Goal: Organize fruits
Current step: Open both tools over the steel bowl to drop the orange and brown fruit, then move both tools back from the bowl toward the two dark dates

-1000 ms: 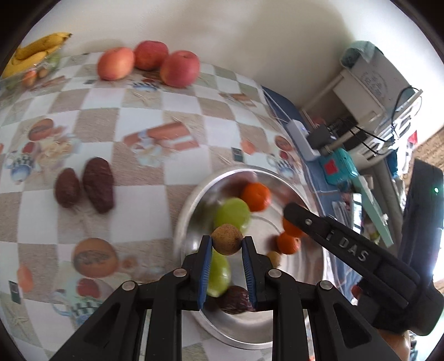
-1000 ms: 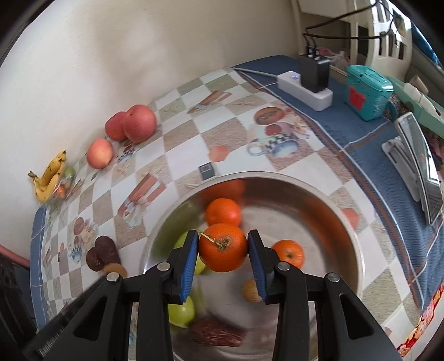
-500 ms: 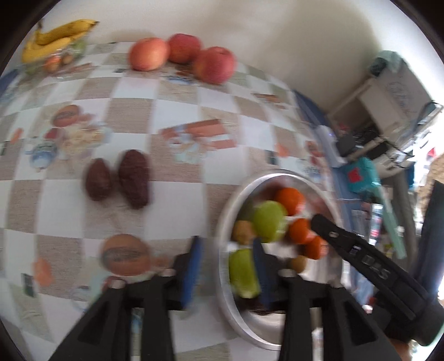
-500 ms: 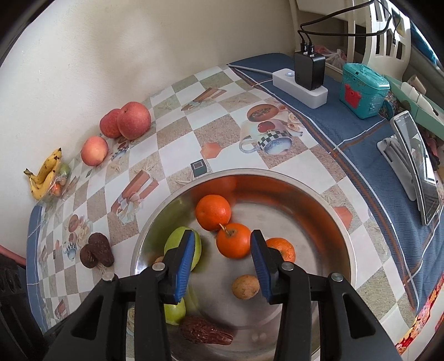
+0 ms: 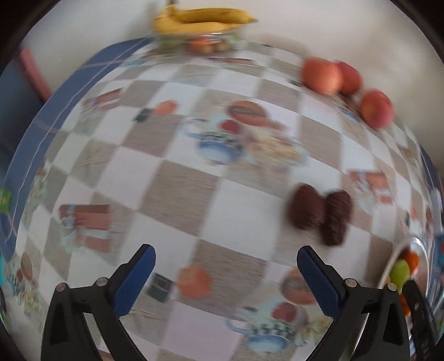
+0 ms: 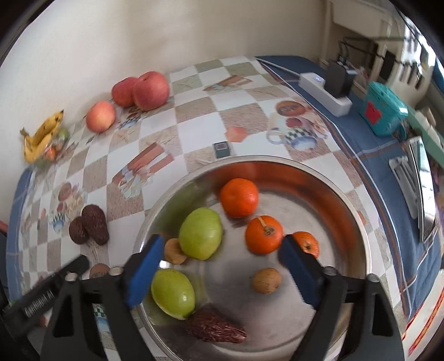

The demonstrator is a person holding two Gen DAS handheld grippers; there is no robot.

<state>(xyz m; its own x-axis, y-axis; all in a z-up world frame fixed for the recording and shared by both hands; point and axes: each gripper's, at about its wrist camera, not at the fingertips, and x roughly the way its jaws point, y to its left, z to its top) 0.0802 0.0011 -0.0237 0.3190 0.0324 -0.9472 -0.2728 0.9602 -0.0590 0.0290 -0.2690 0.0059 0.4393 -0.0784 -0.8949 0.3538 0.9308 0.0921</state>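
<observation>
A steel bowl (image 6: 358, 222) holds three oranges (image 6: 263, 234), two green fruits (image 6: 200, 233), two small brown fruits (image 6: 267, 280) and a dark brown fruit (image 6: 215, 329). My right gripper (image 6: 219, 268) is open and empty above the bowl. My left gripper (image 5: 226, 280) is open and empty over the checkered tablecloth, left of the bowl (image 5: 394, 258). Two dark brown fruits (image 5: 319, 212) lie ahead and right of it; they also show in the right wrist view (image 6: 88, 227). Three apples (image 6: 138, 90) sit by the wall.
Bananas (image 5: 202, 19) lie on a glass dish at the far table edge, also seen in the right wrist view (image 6: 41, 136). A power strip (image 6: 324, 93), a teal box (image 6: 384, 112) and a tablet stand (image 6: 416, 183) sit on the blue cloth at right.
Both grippers opened, leaving the small brown fruit and the orange in the bowl. The left gripper swung left away from the bowl. The right gripper pulled back a little.
</observation>
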